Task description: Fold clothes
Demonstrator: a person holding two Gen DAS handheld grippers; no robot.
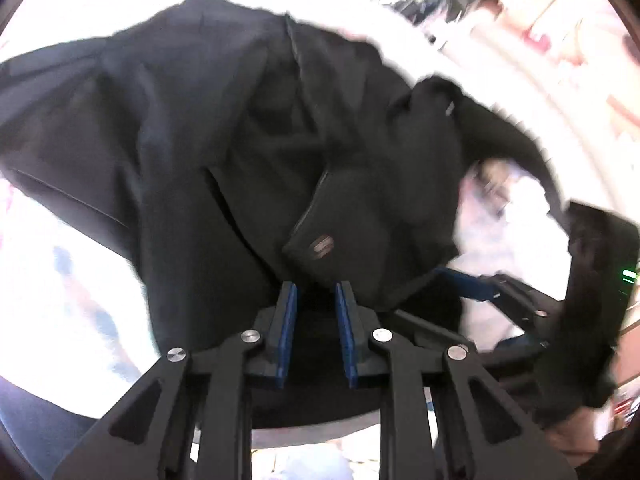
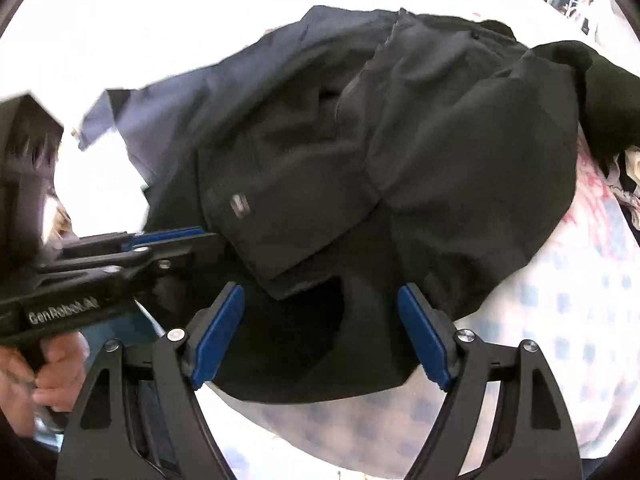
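Black garment (image 2: 360, 152), rumpled and half doubled over, spread on a white bedsheet with pale blue checks (image 2: 580, 320), small grey logo tab (image 2: 239, 203) on the folded flap. Left gripper (image 1: 316, 304) at the garment's near hem, blue pads narrowed but apart, dark cloth lying past the tips; no pinch discernible, likely positioned to seize the hem. Right gripper (image 2: 320, 312) hovering over the garment's near edge, jaws spread wide, nothing between the pads, seemingly ready for a fresh hold. Left tool's handle clasped by a bare hand (image 2: 48, 376) beside the garment's left edge. Folding judged under way, far from neat.
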